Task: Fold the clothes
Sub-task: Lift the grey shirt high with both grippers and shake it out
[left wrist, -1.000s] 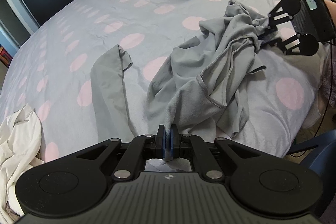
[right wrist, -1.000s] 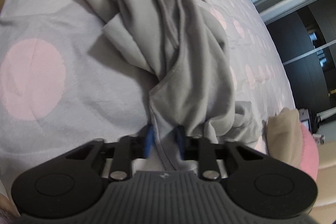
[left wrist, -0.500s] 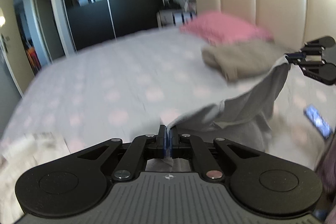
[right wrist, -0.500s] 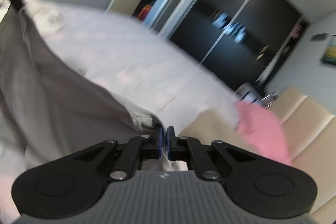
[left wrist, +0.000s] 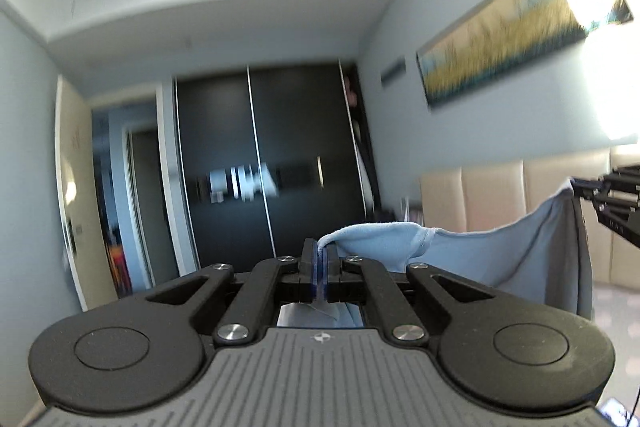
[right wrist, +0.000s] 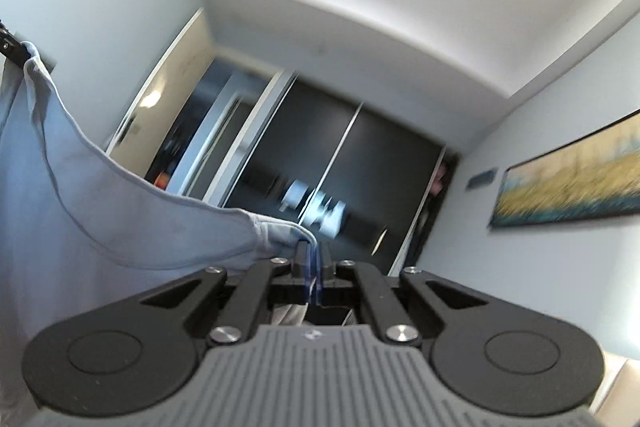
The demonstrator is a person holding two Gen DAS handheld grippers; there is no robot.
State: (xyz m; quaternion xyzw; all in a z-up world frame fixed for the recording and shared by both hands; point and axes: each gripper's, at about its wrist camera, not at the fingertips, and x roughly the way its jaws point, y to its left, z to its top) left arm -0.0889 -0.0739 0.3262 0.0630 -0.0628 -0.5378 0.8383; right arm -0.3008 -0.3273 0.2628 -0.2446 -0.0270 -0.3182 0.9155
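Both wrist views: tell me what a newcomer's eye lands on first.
First, the pale blue-grey garment strung in the air between the two grippers, sagging in the middle. The left gripper pinches one end at the bottom centre of its view, and the right gripper pinches the other. Behind it, the dark sliding wardrobe fills the far wall, and a long golden landscape painting hangs on the right wall.

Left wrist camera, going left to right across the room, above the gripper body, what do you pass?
Open door → dark wardrobe → left gripper shut on the grey garment → painting → right gripper holding the garment's far corner.
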